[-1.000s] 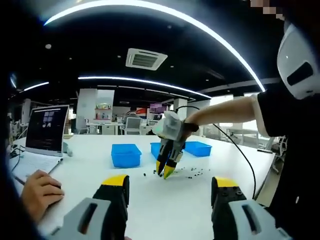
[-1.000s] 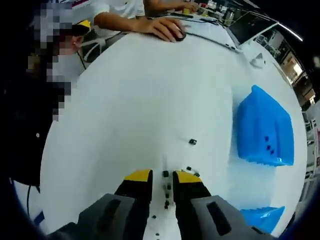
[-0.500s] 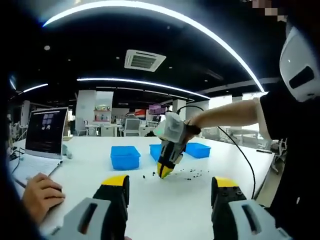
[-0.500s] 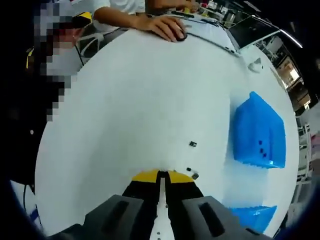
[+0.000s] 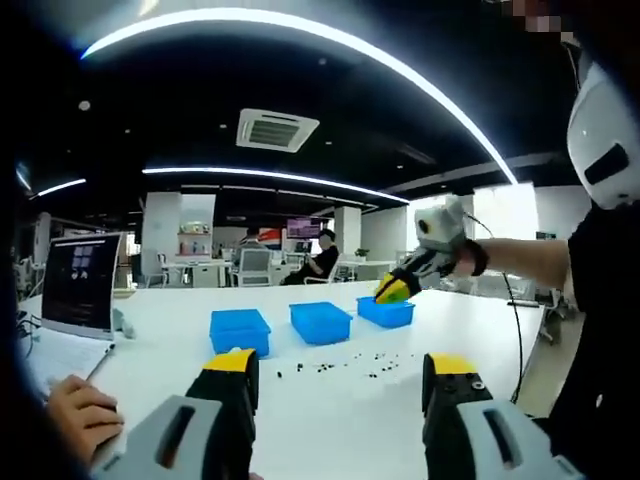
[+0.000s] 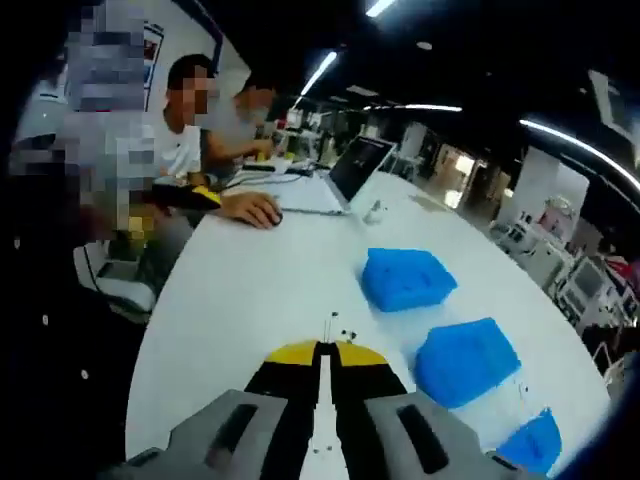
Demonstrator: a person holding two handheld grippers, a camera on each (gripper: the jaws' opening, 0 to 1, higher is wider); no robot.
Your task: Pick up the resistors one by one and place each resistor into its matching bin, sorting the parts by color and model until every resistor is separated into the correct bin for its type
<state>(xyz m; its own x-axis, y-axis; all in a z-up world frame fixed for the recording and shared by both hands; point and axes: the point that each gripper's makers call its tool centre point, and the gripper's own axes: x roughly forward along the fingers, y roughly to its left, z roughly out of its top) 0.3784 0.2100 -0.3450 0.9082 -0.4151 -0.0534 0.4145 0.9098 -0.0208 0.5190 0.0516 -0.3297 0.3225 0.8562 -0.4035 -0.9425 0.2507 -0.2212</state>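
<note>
Small dark resistors [image 5: 335,366] lie scattered on the white table [image 5: 300,400] in front of three blue bins [image 5: 240,329] [image 5: 320,322] [image 5: 386,312]. My left gripper [image 5: 340,365] stays low near the table's front, its jaws wide open and empty. In the left gripper view my right gripper [image 5: 393,291] hangs just above the right-hand bin, yellow tips together. In its own view the right gripper [image 6: 320,352] is shut, with a thin wire end of a resistor [image 6: 333,320] poking out past the tips. The same bins [image 6: 405,278] [image 6: 465,358] [image 6: 530,440] lie to its right.
An open laptop [image 5: 78,285] stands at the table's left end, with a person's hand [image 5: 70,420] on a mouse beside it. The laptop [image 6: 358,168] and seated people [image 6: 190,140] also show in the right gripper view. A cable [image 5: 515,330] trails from the right gripper.
The right gripper shut on a resistor in the pile, lifted, and swung right to above the right-hand bin. The left gripper stayed open and shifted only a little.
</note>
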